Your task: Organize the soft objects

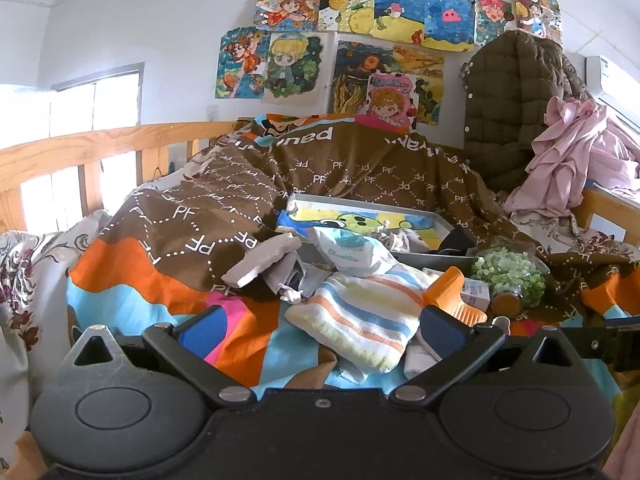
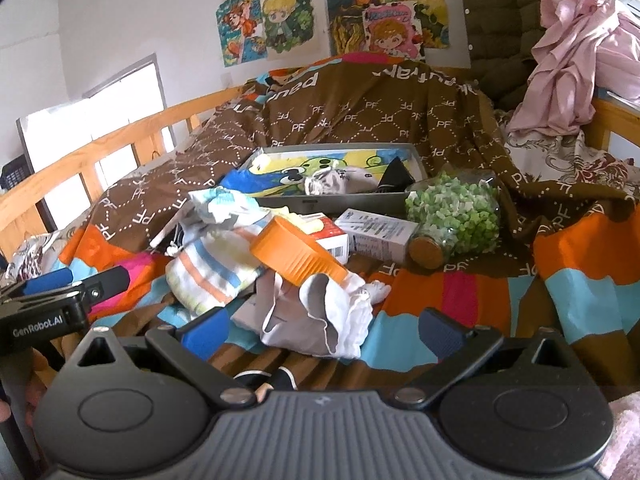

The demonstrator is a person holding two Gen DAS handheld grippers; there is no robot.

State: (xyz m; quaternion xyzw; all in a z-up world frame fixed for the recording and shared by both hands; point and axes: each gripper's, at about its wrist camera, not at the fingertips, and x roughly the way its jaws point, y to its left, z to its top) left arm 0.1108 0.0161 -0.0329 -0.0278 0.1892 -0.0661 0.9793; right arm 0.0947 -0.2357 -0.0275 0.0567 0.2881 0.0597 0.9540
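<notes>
On the brown and orange bedspread lies a pile of soft things. A striped towel [image 1: 352, 316] lies just ahead of my left gripper [image 1: 322, 332], which is open, its right finger next to the towel's edge. A crumpled white and grey garment [image 2: 316, 320] sits between the open fingers of my right gripper [image 2: 322, 332]. The striped towel [image 2: 212, 272] is left of it. Behind stands a grey tray [image 2: 340, 200] holding a cartoon-print cloth [image 2: 280, 172] and grey socks [image 2: 340, 180]. A folded grey cloth [image 1: 264, 260] and a white packet [image 1: 352, 252] rest in front of the tray [image 1: 340, 200].
An orange lid [image 2: 296, 256], two small boxes [image 2: 380, 232] and a tipped jar of green bits [image 2: 456, 212] lie among the cloths. A wooden bed rail [image 2: 100, 148] runs along the left. A brown quilted jacket [image 1: 508, 100] and pink cloth [image 1: 572, 152] hang at the right.
</notes>
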